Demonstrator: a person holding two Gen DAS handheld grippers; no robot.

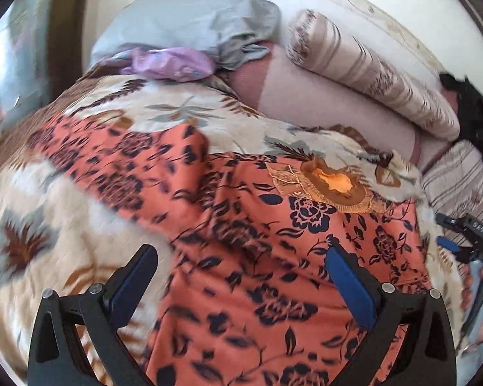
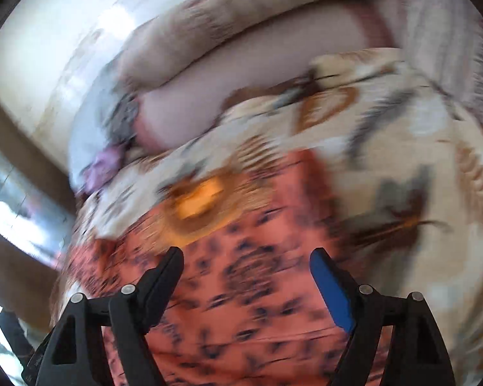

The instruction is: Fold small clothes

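Orange flowered garment [image 1: 241, 241] lies spread on the bed, under both pairs of tongs. Left tongs [image 1: 241, 257] stand wide with nothing between them, over the garment's middle. Right tongs [image 2: 246, 260] also stand wide and empty, just short of the embroidered neckline [image 2: 196, 202]. Beneath is a cream leaf-print blanket [image 1: 64, 209]; pillows [image 1: 370, 74] lie along the bed's far edge.

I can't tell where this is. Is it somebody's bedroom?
Probably yes, a bedroom. The orange flowered garment lies spread on a leaf-patterned blanket that looks like a bed cover, with a striped pillow and a grey pillow behind it.
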